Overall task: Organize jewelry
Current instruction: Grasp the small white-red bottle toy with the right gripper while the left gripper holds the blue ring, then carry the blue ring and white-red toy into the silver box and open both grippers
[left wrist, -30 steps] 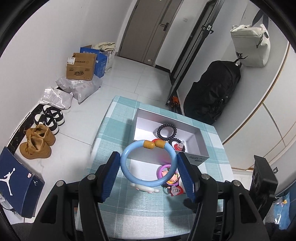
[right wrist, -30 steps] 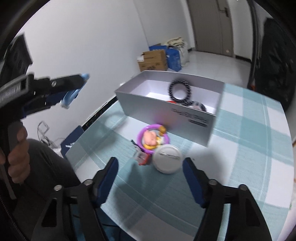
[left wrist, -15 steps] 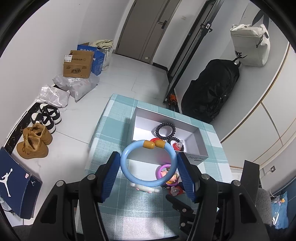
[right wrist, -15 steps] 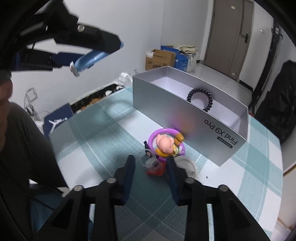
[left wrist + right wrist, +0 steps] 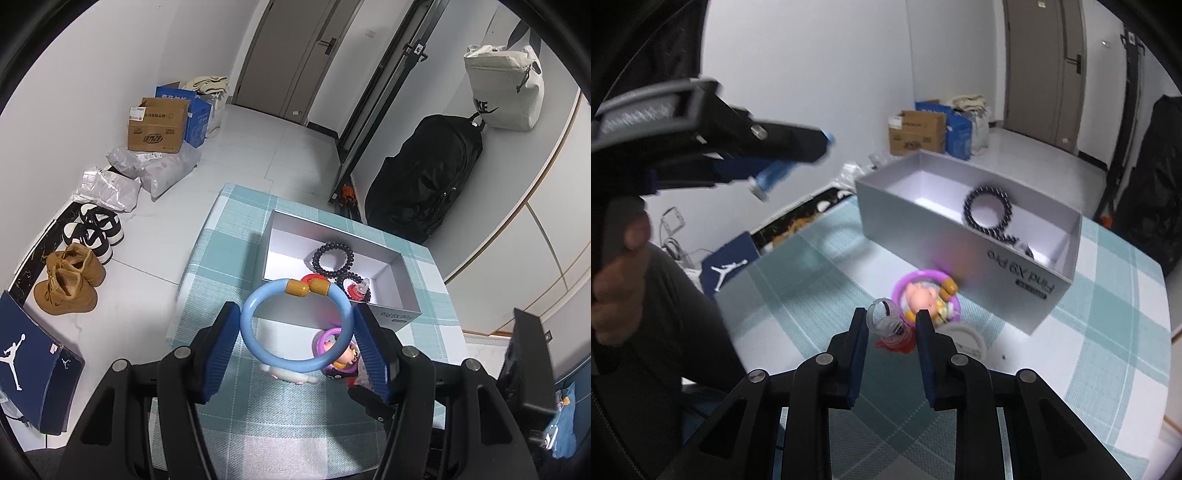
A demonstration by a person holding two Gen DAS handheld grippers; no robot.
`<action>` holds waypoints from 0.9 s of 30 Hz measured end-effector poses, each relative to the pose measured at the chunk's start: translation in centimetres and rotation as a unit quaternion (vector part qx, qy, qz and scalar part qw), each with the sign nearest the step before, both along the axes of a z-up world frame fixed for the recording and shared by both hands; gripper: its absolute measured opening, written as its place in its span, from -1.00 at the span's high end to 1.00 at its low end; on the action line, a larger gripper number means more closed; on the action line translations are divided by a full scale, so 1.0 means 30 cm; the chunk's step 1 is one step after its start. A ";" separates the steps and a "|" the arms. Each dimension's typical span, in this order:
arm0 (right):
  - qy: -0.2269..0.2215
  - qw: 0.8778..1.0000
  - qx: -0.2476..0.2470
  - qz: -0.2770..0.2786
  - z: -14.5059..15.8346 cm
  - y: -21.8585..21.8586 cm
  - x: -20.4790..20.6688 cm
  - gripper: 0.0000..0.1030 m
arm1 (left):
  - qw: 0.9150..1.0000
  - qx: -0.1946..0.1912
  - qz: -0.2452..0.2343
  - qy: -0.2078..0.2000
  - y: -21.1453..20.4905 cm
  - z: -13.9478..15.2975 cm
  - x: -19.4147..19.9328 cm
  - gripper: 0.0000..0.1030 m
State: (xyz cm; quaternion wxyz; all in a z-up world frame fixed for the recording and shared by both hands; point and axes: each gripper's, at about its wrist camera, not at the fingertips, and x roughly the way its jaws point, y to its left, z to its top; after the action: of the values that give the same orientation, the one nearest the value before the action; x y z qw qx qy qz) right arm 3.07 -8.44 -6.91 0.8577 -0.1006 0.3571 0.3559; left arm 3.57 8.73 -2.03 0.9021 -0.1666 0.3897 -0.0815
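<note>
Blue bangle [image 5: 295, 325] clamped in left gripper [image 5: 297, 349] above table [image 5: 229, 229]; small ring [image 5: 891, 326] gripped between right gripper [image 5: 892, 325] pads.

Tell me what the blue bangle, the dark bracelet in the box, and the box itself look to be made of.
Blue bangle: likely plastic or resin; smooth, glossy, uniform pale blue, with amber-coloured end caps.
Dark bracelet: round, shiny dark beads, perhaps stone, glass or plastic; the look leaves that open.
Box: probably cardboard; thin straight walls, matte silver-grey outside with printed lettering, white inside.
</note>
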 end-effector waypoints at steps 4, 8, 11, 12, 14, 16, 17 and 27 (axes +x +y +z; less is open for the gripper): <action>-0.002 1.000 0.018 0.000 0.024 -0.013 0.001 0.52 | 1.000 0.004 0.003 0.003 -0.008 -0.003 0.005 -0.12; 0.001 0.999 0.041 -0.010 0.051 -0.040 0.022 0.52 | 1.000 0.005 0.004 0.006 -0.016 -0.004 0.015 -0.12; 0.000 0.998 0.057 -0.016 0.071 -0.057 0.035 0.52 | 1.000 0.013 0.003 0.004 -0.032 -0.001 0.023 -0.12; 0.001 0.998 0.064 -0.018 0.081 -0.063 0.041 0.52 | 1.000 0.015 0.001 0.003 -0.036 -0.001 0.025 -0.12; 0.000 0.997 0.072 -0.019 0.097 -0.067 0.050 0.52 | 1.000 0.016 -0.001 0.003 -0.049 -0.002 0.035 -0.12; -0.002 0.997 0.079 -0.021 0.111 -0.074 0.060 0.52 | 1.000 0.020 -0.005 0.001 -0.065 0.001 0.044 -0.12; -0.002 0.996 0.083 -0.024 0.119 -0.079 0.069 0.52 | 1.000 0.023 -0.006 -0.001 -0.073 0.004 0.049 -0.12; 0.010 0.992 0.108 -0.061 0.158 -0.139 0.174 0.52 | 0.999 0.041 -0.017 -0.012 -0.133 0.000 0.112 -0.12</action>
State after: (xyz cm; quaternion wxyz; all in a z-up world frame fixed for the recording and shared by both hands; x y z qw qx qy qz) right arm 8.30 -12.62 -2.18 0.8802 0.0184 0.3300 0.3404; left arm 6.94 4.73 -2.03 0.9113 -0.1223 0.3843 -0.0826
